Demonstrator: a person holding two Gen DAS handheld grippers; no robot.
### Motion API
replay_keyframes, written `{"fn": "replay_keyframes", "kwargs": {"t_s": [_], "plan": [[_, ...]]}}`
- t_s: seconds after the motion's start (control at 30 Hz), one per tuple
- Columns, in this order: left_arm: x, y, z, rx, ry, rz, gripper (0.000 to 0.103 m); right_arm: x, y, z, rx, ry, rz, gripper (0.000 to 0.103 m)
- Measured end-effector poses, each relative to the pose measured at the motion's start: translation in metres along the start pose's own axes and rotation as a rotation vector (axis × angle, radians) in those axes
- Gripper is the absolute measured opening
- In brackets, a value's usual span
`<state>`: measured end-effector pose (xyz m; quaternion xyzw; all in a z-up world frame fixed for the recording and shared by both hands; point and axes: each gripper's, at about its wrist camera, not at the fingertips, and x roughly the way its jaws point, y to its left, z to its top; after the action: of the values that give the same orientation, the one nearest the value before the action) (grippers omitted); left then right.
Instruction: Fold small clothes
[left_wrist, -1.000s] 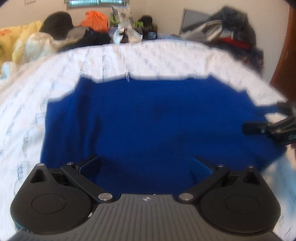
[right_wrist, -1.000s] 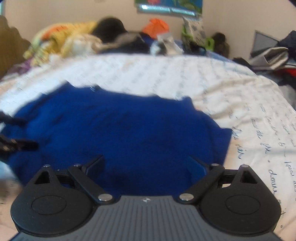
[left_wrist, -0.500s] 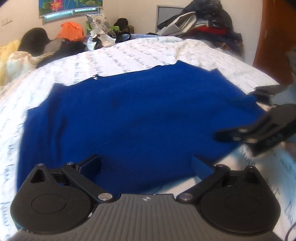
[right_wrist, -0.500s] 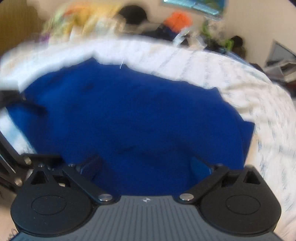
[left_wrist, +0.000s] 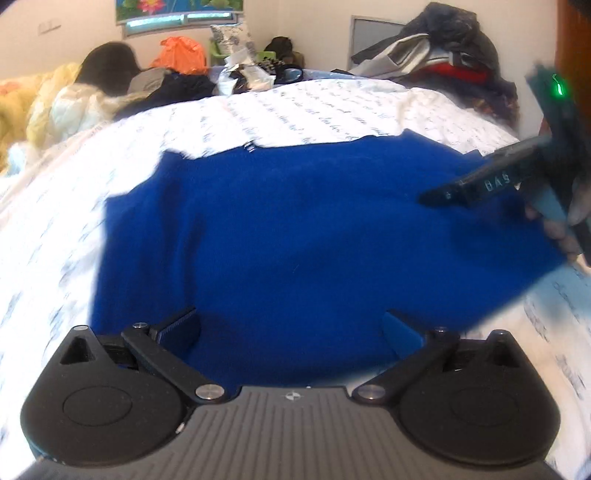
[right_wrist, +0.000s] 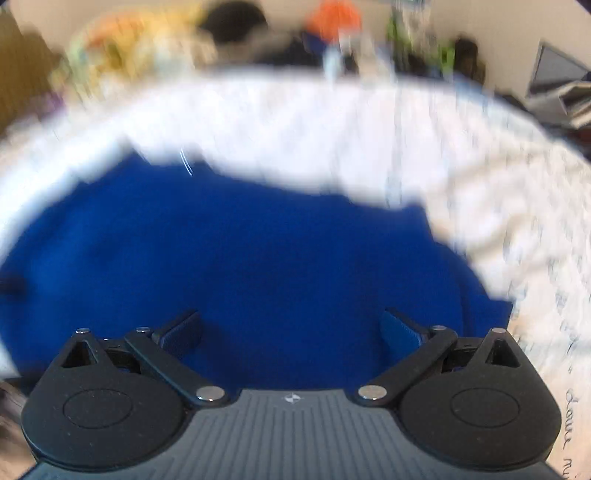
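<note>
The garment (left_wrist: 295, 229) lies spread on the bed sheet (left_wrist: 332, 107), straight ahead at my twelve o'clock. My right gripper (left_wrist: 443, 195) reaches in over its edge at two o'clock from my left one (left_wrist: 291, 328). Piled clothes (left_wrist: 443, 48) sit behind the bed, from ten through one o'clock.

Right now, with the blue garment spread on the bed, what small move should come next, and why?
Probably lower the right gripper onto the near right edge of the blue garment and pinch it. Both grippers, the left gripper too, are open and empty above the cloth, which lies flat and unfolded on the white sheet, so a fold needs a grip first.
</note>
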<state>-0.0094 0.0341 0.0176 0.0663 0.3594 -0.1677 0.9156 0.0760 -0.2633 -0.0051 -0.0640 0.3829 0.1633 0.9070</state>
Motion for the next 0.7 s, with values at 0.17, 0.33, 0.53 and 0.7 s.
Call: {"fn": "replay_keyframes", "kwargs": {"t_s": [0.17, 0.33, 0.53, 0.7], "plan": [[-0.04, 0.038, -0.017, -0.264, -0.009, 0.011, 0.103, -0.019, 0.009, 0.012, 0.024, 0.037, -0.034, 0.103], [-0.053, 0.061, -0.026, -0.744, -0.066, -0.012, 0.103, -0.021, 0.071, 0.063, -0.001, -0.055, 0.195, 0.103], [-0.059, 0.075, -0.045, -1.11, -0.194, -0.082, 0.103, 0.063, 0.156, 0.091, -0.149, 0.084, 0.25, 0.103], [-0.066, 0.086, -0.05, -1.186, -0.198, -0.125, 0.103, 0.07, 0.158, 0.098, -0.142, 0.068, 0.236, 0.103]]}}
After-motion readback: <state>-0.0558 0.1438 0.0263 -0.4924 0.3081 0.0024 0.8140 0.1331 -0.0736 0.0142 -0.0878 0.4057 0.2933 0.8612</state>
